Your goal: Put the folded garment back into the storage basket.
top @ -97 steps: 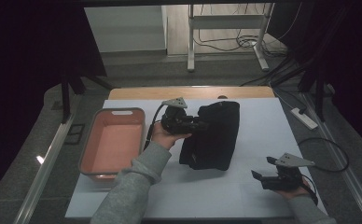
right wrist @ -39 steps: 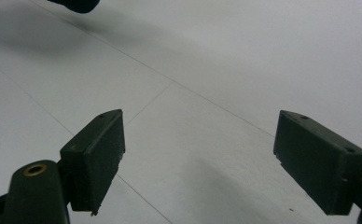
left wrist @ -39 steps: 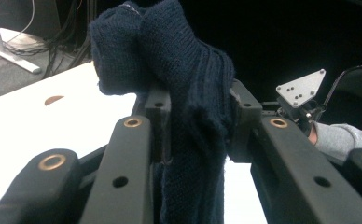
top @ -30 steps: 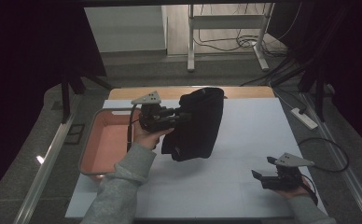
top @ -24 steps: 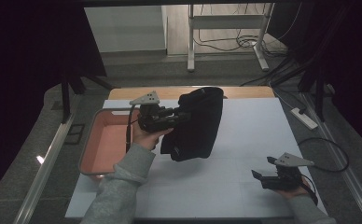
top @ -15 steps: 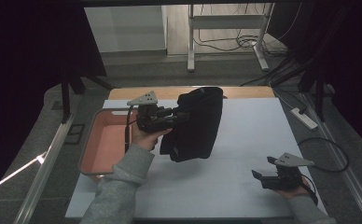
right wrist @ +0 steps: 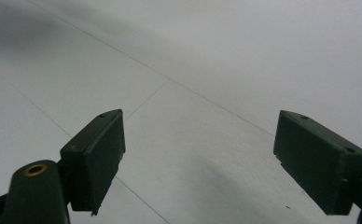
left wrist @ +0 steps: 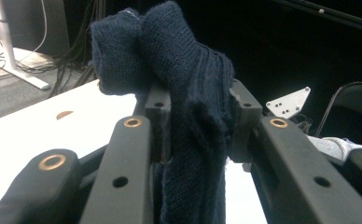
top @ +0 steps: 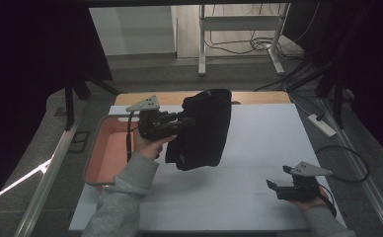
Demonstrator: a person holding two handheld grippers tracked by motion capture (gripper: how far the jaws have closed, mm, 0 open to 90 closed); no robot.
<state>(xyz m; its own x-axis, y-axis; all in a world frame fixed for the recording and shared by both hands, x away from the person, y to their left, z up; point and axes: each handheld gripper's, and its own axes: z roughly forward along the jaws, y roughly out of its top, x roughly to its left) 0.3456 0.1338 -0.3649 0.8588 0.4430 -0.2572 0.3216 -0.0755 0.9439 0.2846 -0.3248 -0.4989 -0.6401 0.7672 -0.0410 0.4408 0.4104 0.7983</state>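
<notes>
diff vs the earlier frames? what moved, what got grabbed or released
The left gripper, shut on the dark navy knitted garment throughout, lifted it off the white table and carried it left toward the salmon-pink plastic tray; it now hangs from the jaws. In the last second, hardly any shift. Nothing released. The right gripper stayed open and empty at the near right; the tray did not move.

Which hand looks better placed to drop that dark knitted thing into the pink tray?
Probably the left: the left gripper is already shut on the knitted garment beside the tray. The right gripper rests open, far off.
</notes>
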